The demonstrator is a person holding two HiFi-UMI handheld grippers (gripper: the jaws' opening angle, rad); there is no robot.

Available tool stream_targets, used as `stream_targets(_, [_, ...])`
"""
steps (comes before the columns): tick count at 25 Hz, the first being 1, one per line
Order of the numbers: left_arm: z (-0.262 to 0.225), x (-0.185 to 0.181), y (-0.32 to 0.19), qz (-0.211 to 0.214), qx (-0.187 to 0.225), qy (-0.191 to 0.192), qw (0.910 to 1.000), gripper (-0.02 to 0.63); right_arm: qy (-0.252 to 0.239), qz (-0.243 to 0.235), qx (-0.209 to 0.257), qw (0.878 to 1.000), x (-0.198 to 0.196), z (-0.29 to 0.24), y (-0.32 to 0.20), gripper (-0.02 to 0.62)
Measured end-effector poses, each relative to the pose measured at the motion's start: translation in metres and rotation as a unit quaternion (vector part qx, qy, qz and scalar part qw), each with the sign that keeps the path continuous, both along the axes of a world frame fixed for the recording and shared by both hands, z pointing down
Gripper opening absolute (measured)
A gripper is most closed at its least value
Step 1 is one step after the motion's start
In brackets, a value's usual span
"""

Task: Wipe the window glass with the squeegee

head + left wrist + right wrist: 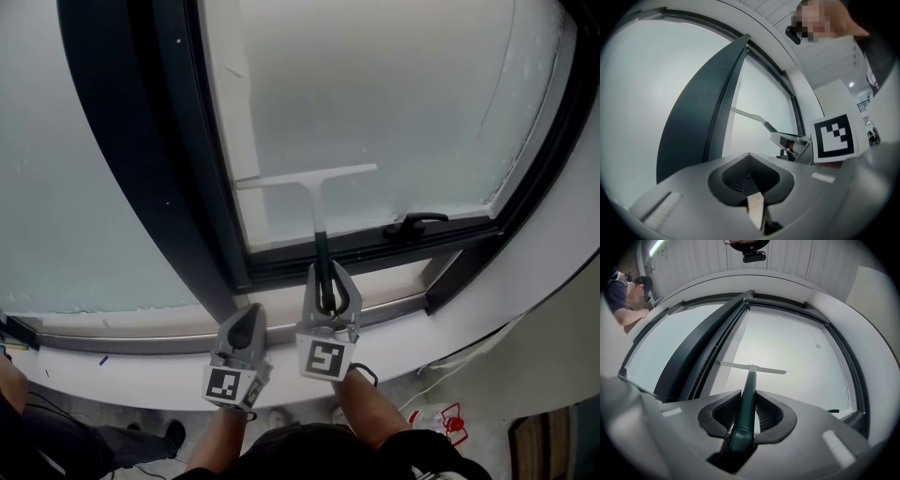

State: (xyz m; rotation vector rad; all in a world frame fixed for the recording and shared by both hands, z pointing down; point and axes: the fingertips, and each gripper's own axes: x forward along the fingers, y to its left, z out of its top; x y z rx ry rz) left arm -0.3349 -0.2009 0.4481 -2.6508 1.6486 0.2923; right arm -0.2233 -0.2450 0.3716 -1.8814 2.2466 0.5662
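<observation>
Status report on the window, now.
Right gripper shut on squeegee. Left gripper shut, empty. Blade on window glass, low. Window handle lower right, clear.

The window glass (394,103) is frosted: milky, matt, nothing sharp showing through. The window frame (192,187) is dark and smooth, and looks like coated metal with a soft sheen. The squeegee (750,376) has a dark green handle, glossy smooth plastic by the look of it, and the crossbar is pale and matt. The left gripper (749,157) and right gripper (748,392) both have light grey matt plastic shells, with black pads (726,411) that are finely ribbed and rubbery looking. The sill (544,262) is white, smooth, kinda satin. The window latch (417,222) is black and a bit shiny. The ceiling panelling (797,258) is white, slatted and matt.
</observation>
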Motion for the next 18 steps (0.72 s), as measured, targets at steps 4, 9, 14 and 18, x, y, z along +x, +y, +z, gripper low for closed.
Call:
stream_targets(4, [-0.005,0.0,0.0,0.003,0.008,0.005,1.0,0.0,-0.006,0.001,-0.002,1.0,-0.001,0.004,0.0,0.097])
stream_targets(9, [0.001,0.0,0.0,0.005,0.0,0.003,1.0,0.0,-0.01,0.0,-0.008,1.0,-0.001,0.014,0.003,0.097])
stream_targets(14, [0.006,0.002,0.0,0.013,-0.007,0.001,0.9999,0.0,-0.007,0.003,-0.013,1.0,-0.002,0.018,0.003,0.097])
stream_targets(18, [0.012,0.006,0.002,0.02,-0.015,0.0,0.9997,0.0,-0.011,0.002,-0.019,1.0,-0.002,0.024,0.004,0.097])
